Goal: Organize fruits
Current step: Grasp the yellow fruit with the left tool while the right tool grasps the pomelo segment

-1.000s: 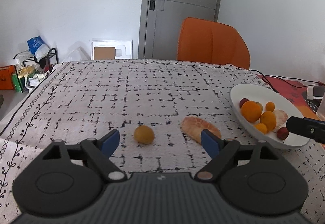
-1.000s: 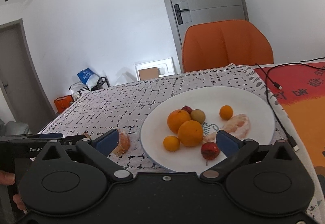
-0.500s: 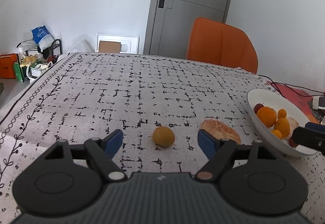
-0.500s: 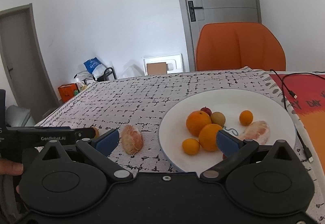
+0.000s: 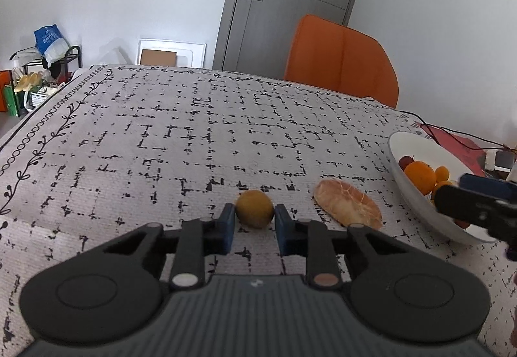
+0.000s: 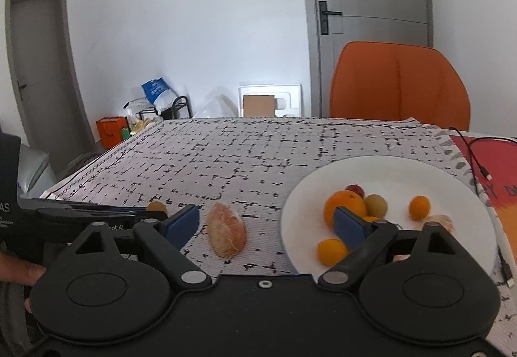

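A small yellow-orange fruit sits on the patterned tablecloth, and my left gripper is shut on it, a blue pad pressing each side. Just right of it lies a peeled orange. In the right wrist view that peeled orange lies ahead of my right gripper, between the lines of its fingers, untouched; the jaws are closing. The white plate on the right holds a large orange, small tangerines, a red fruit and a peeled piece. The left gripper shows at the left edge.
An orange chair stands behind the table's far edge. A black cable runs over a red mat right of the plate. A hand holds the left gripper. Bags and a rack crowd the floor at left.
My left gripper came forward and closed on the small yellow-orange fruit. My right gripper swung left from the plate toward the peeled orange, and its jaws have narrowed.
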The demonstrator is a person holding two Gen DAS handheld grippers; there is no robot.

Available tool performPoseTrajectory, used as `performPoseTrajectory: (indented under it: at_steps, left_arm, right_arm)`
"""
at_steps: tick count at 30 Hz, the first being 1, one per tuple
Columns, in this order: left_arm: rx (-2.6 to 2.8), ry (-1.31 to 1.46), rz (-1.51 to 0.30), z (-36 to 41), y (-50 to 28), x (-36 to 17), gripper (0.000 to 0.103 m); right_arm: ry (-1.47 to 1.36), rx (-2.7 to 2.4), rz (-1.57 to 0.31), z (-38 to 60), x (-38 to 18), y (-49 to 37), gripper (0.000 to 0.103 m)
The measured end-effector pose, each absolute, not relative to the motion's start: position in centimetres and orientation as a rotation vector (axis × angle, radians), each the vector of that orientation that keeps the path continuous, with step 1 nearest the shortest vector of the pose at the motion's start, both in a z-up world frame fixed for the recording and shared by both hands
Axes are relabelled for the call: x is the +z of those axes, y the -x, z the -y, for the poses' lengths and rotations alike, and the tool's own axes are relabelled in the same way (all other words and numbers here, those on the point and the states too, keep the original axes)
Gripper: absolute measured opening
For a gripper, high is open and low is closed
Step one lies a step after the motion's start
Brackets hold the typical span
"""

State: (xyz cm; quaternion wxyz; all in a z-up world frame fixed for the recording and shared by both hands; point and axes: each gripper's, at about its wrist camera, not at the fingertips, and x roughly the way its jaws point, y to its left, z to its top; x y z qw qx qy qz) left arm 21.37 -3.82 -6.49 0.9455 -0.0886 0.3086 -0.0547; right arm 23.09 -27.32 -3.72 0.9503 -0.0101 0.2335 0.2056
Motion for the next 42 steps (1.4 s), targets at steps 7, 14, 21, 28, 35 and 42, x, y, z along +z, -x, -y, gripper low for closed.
performPoseTrajectory:
  at_steps: [7, 14, 21, 28, 35, 42]
  left_arm:
    - [-0.075, 0.205, -0.626, 1.9, -20.7, -6.3, 0.025]
    - [-0.041, 0.226, -0.616, 0.1, -20.0, -5.8, 0.025]
    - [-0.019, 0.236, -0.603, -1.5, -19.2, -5.5, 0.025]
    - [0.013, 0.247, -0.599, -2.8, -18.6, -5.3, 0.025]
    - [0.011, 0.257, -0.592, -2.9, -18.3, -5.3, 0.025]
    - [-0.010, 0.268, -0.592, -3.2, -17.7, -5.3, 0.025]
  right_arm:
    - [0.044, 0.472, -0.481, 25.3, -4.0, -23.6, 0.079]
    - [0.081, 0.509, -0.508, 23.4, -4.6, -24.4, 0.068]
    - [0.146, 0.511, -0.519, 21.7, -5.2, -25.2, 0.063]
    - [0.216, 0.505, -0.534, 20.5, -5.9, -26.3, 0.056]
    - [0.294, 0.507, -0.541, 19.3, -6.5, -25.8, 0.056]
    - [0.278, 0.517, -0.555, 19.1, -6.2, -25.1, 0.051]
